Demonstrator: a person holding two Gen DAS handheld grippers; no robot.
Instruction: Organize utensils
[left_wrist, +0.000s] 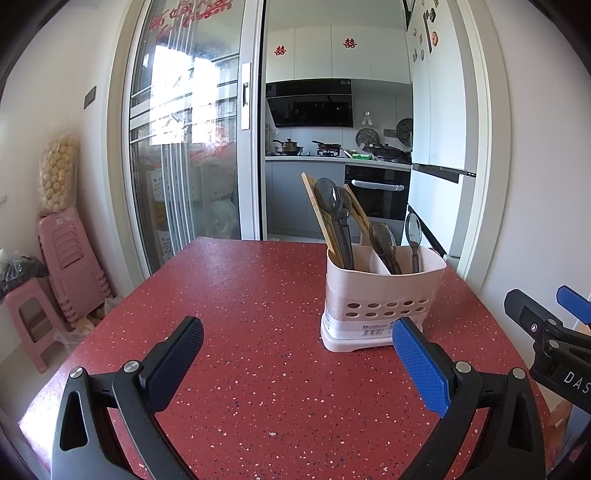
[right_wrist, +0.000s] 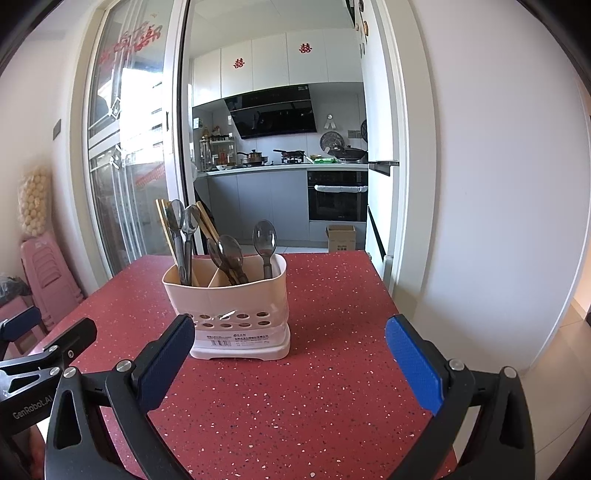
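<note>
A white utensil holder (left_wrist: 380, 295) (right_wrist: 229, 295) with oval holes stands upright on the red speckled table (left_wrist: 240, 314) (right_wrist: 325, 350). Dark translucent spoons (left_wrist: 328, 199) (right_wrist: 264, 236) and wooden chopsticks (left_wrist: 314, 206) (right_wrist: 164, 221) stick up from its compartments. My left gripper (left_wrist: 295, 332) hovers open over the table, the holder just beyond its right finger. My right gripper (right_wrist: 290, 332) is open too, nothing between its fingers, with the holder just ahead near its left finger. Each gripper shows at the edge of the other's view: the right gripper (left_wrist: 546, 317), the left gripper (right_wrist: 44, 332).
Beyond the table's far edge an open sliding glass door (left_wrist: 192, 147) leads into a kitchen with an oven (right_wrist: 336, 195) and stove. Stacked pink stools (left_wrist: 70, 266) stand left of the table. A white wall (right_wrist: 498, 184) runs along the right side. A cardboard box (right_wrist: 341, 236) sits on the kitchen floor.
</note>
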